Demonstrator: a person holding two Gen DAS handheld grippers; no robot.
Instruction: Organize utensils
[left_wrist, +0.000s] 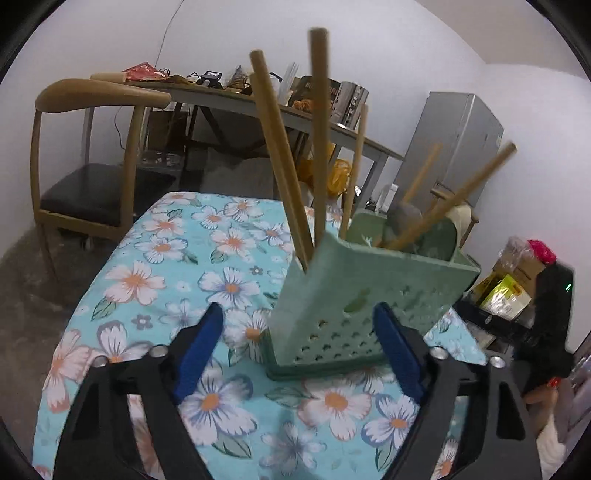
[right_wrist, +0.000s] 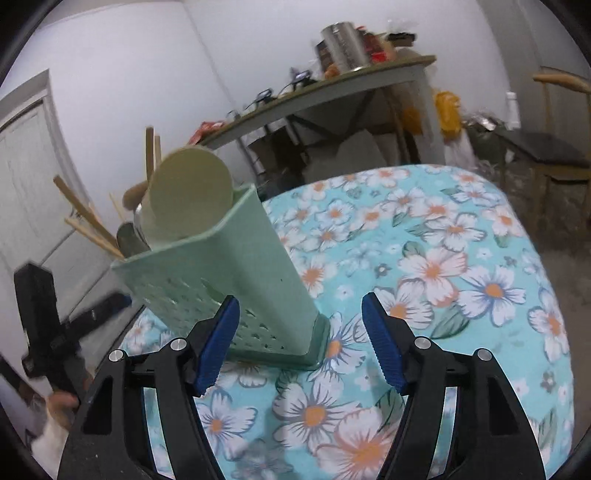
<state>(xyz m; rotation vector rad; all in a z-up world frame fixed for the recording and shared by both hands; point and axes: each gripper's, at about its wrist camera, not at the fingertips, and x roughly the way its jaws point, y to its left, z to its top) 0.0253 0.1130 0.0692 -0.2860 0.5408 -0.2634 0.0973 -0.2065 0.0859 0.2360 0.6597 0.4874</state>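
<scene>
Left gripper (left_wrist: 299, 328): jaws spread wide, nothing clamped; blue pads (left_wrist: 199, 354) apart, one overlapping lower front of holder, contact not certain.
Right gripper (right_wrist: 300, 320): released, jaws apart, empty; holder's near corner sits between pads, no pressing seen.
Utensil holder (left_wrist: 354, 295): pale green, perforated, upright on darker base, on table just ahead of both grippers.
Chopsticks (left_wrist: 284, 162): wooden, standing in holder's near compartment, leaning apart; more slant out of holder's far side.
Spoons (right_wrist: 192, 192): cream bowl-end and darker pieces poking above holder's rim; exact count unclear.
Table (left_wrist: 166, 258): blue floral cloth around holder.
Chair (left_wrist: 85, 155): wooden, dark seat, beyond holder.
Desk (left_wrist: 229, 99): cluttered, behind holder against wall.
Other hand unit (right_wrist: 40, 325): black, beside holder at frame edge.
</scene>
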